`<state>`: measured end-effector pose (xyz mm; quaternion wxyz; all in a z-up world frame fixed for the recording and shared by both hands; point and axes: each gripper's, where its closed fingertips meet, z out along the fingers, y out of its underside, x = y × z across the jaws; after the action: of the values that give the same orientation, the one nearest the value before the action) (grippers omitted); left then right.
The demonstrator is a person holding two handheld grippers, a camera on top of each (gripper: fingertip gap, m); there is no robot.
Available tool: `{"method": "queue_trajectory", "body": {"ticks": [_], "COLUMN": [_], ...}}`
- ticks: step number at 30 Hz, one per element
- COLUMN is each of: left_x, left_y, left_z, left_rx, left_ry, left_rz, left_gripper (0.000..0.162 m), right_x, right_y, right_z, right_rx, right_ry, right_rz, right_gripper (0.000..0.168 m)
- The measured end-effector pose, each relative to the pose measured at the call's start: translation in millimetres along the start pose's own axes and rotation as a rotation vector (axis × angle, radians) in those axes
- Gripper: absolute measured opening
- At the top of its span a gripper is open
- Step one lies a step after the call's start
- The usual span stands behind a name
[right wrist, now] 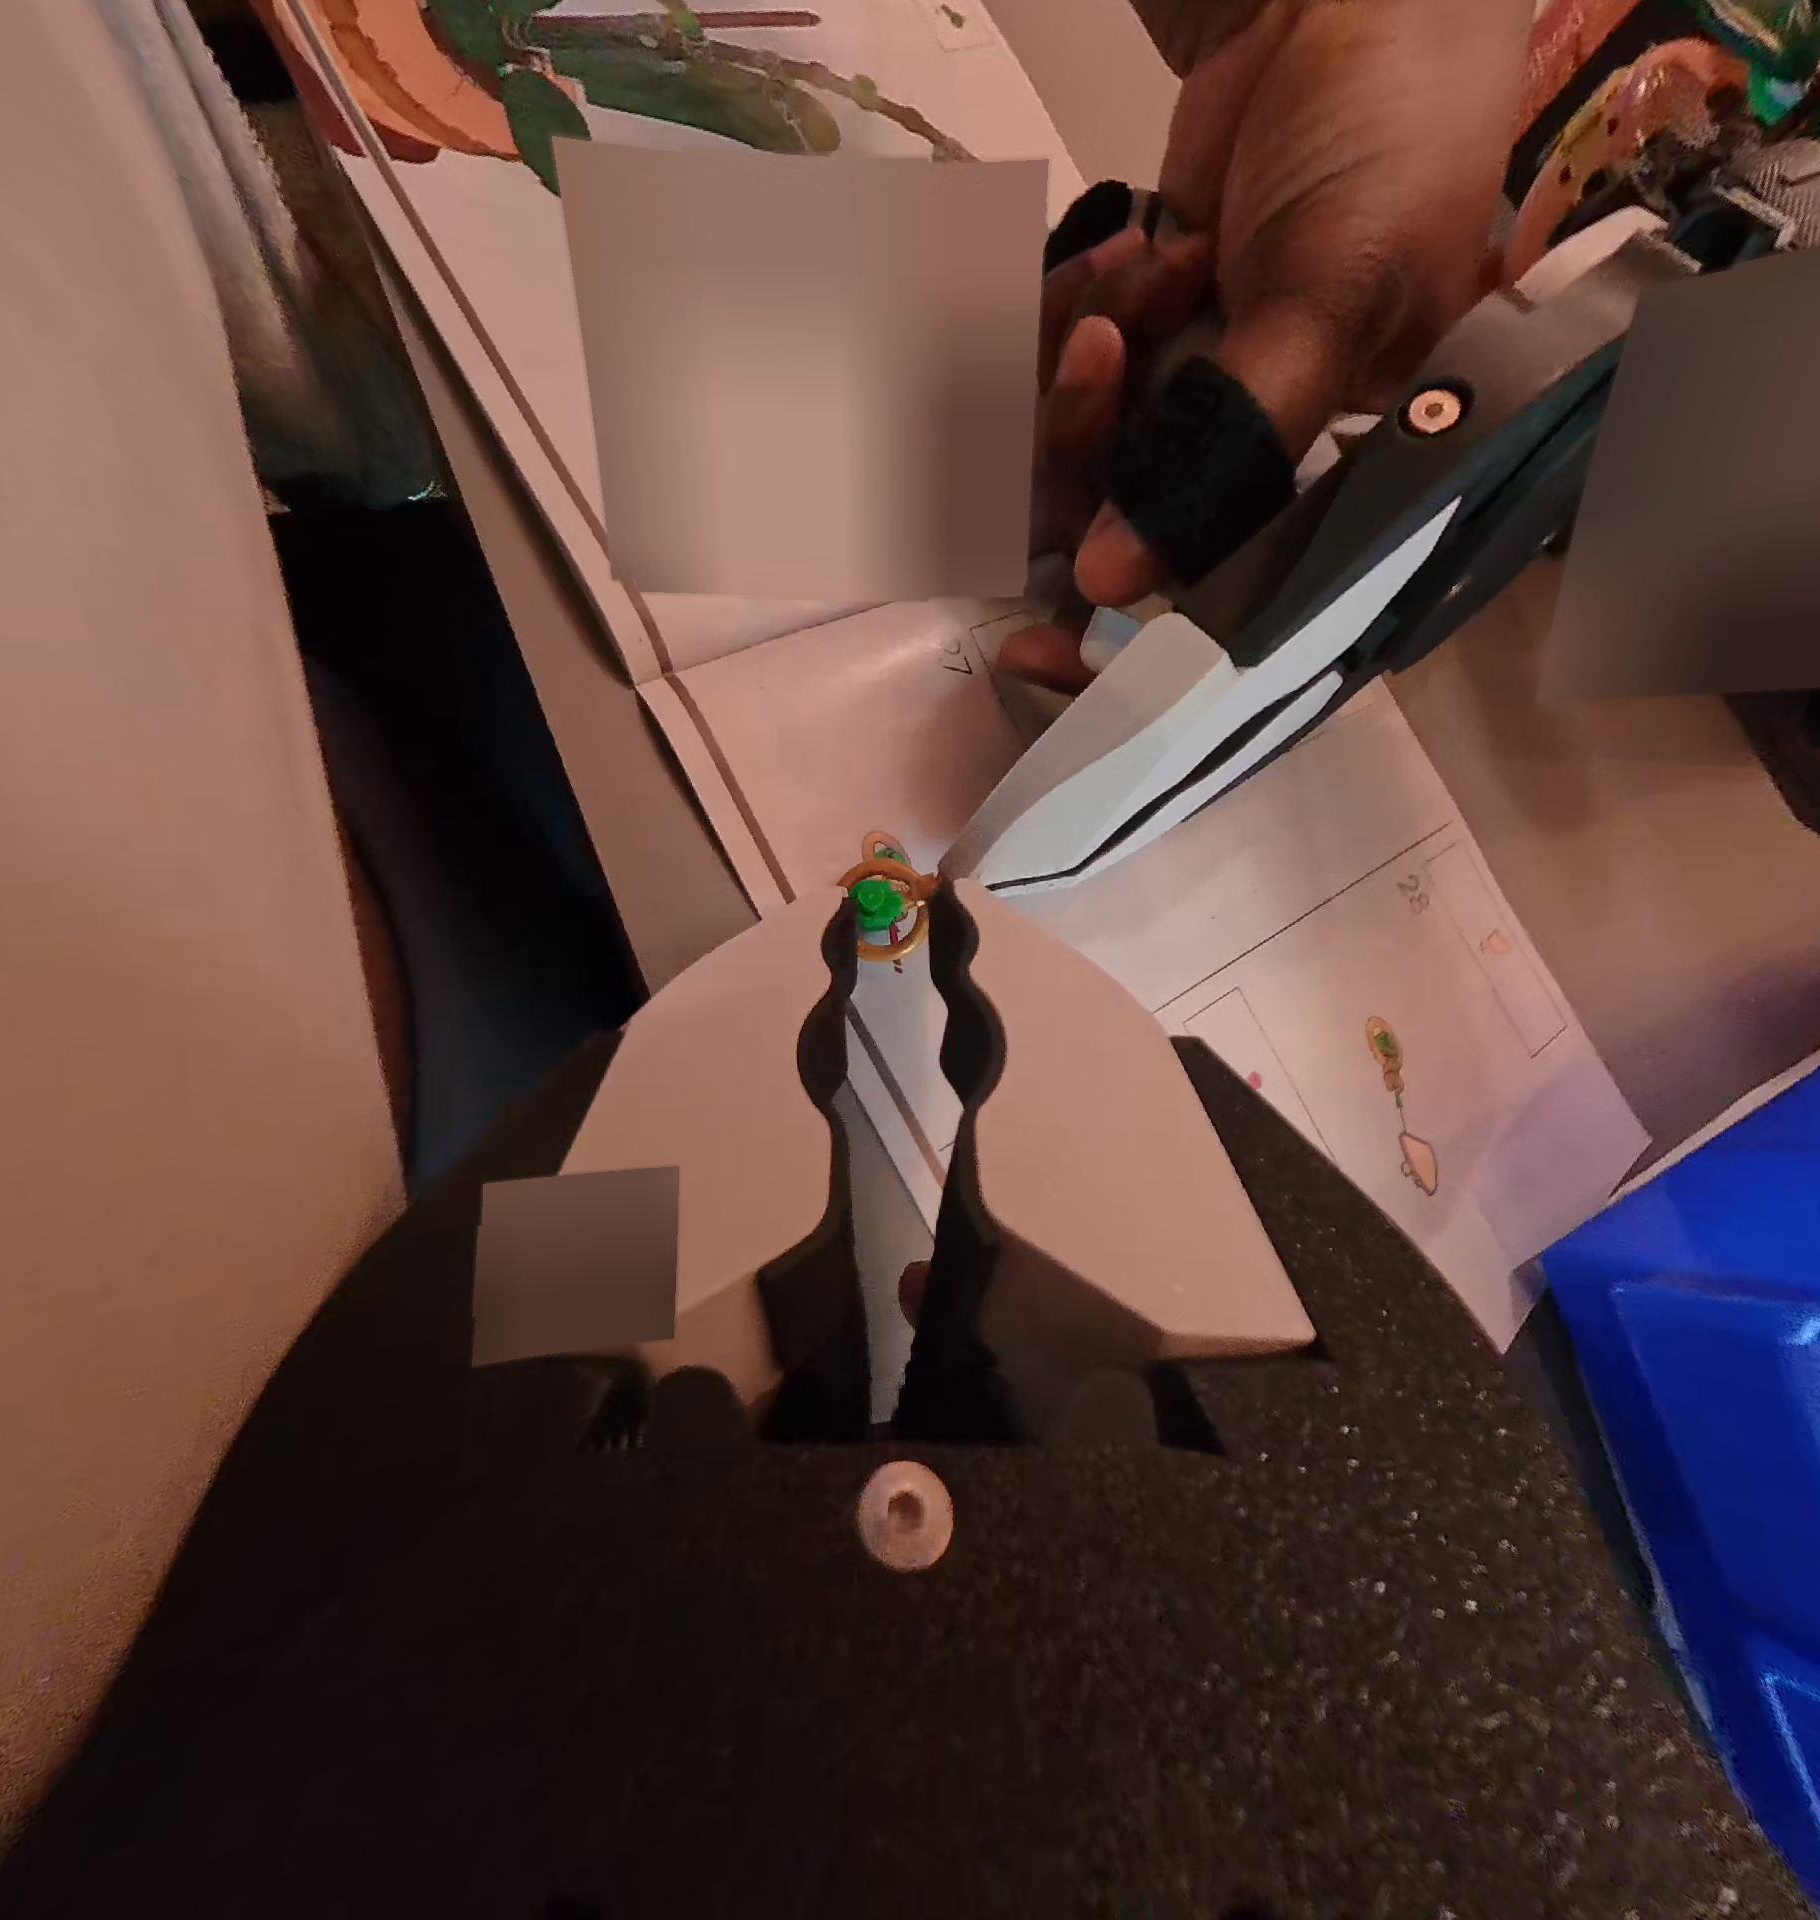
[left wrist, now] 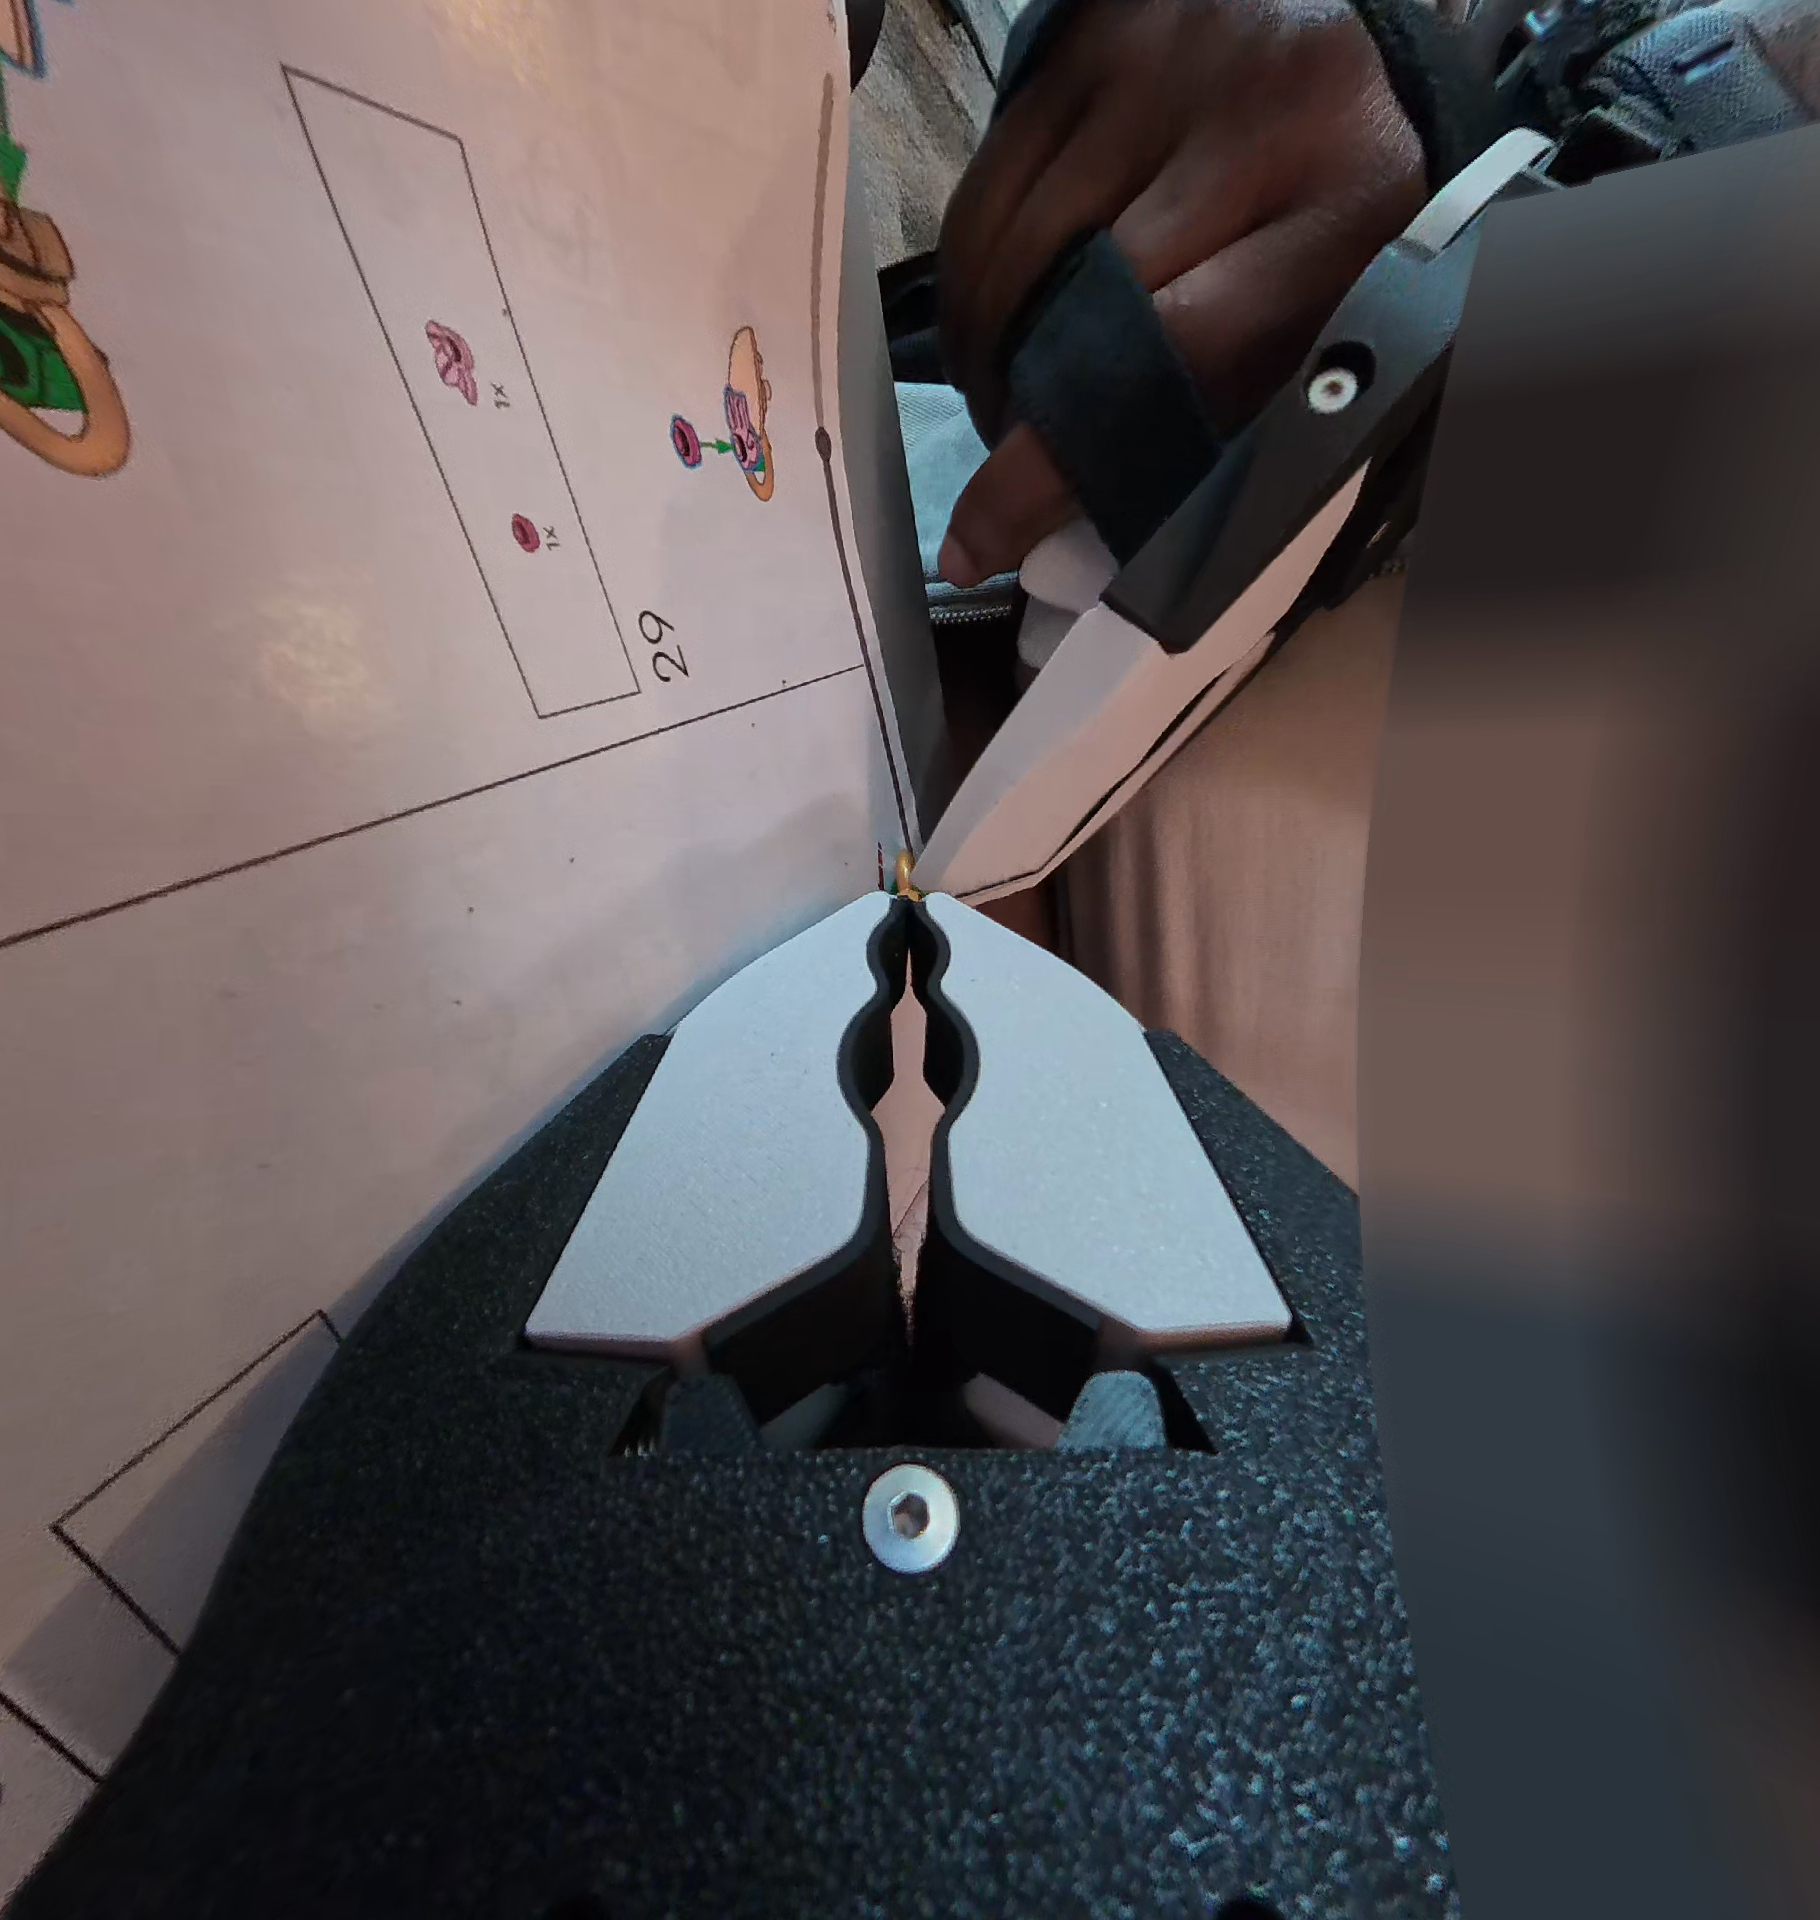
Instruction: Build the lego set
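Across the left of the left wrist view there's the instruction booklet (left wrist: 366, 644), an open page with part boxes and little drawings, curling up toward the camera. Dead centre, at the tips of the left claw (left wrist: 908, 906), you can just see a sliver of gold ring (left wrist: 904, 864) poking out. The left claw is clenched nearly flat, so I'd say it's pinching that ring's edge. The other claw comes in from the upper right and its tip touches the same spot.

Right wrist view shows the piece better: just above centre, a tiny gold ring with a green stud piece (right wrist: 868, 900) sitting in it, hovering over the booklet page (right wrist: 864, 748). The right claw (right wrist: 890, 914) is only partly closed, a narrow gap, with the ring sitting between its tips and the left finger looking like it's on the green bit. Can't swear how firmly it's gripped. The left claw (right wrist: 956, 871) angles down from the upper right and meets the ring's right edge, held by a hand (right wrist: 1290, 343) with a black finger strap. Lower right there's a corner of a blue bin (right wrist: 1716, 1455).

Handling-wise, my guess: this thing weighs nothing, hard plastic, smooth and slippery, and thin enough to ping away if squeezed off-centre. Best hold is flat across the ring's rim, with the other claw on the green stud, pressing gently and straight.
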<state>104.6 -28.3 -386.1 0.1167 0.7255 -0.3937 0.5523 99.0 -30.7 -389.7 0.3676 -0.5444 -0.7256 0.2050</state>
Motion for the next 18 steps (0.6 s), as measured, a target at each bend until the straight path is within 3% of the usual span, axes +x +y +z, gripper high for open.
{"method": "queue_trajectory", "body": {"ticks": [10, 12, 14, 16, 18], "left_x": [0, 2, 3, 4, 4], "left_y": [0, 3, 4, 4, 4], "left_z": [0, 2, 4, 4, 4], "left_rx": [-0.009, -0.030, -0.045, -0.040, -0.039], "left_ry": [0.003, 0.011, 0.017, 0.026, 0.027], "left_rz": [0.005, 0.012, 0.018, 0.011, 0.012], "left_gripper": [0.000, 0.000, 0.000, 0.000, 0.000], "right_x": [3, 24, 15, 23, 16], "right_y": [2, 18, 12, 12, 10], "right_z": [-2, -2, -1, -4, -5], "right_rx": [0.010, -0.074, -0.032, -0.040, -0.011], "right_ry": [-0.005, 0.115, 0.017, 0.028, -0.055], "right_rz": [-0.059, -0.094, -0.022, -0.005, 0.082], "right_gripper": [0.013, 0.006, 0.007, 0.009, 0.020]}}
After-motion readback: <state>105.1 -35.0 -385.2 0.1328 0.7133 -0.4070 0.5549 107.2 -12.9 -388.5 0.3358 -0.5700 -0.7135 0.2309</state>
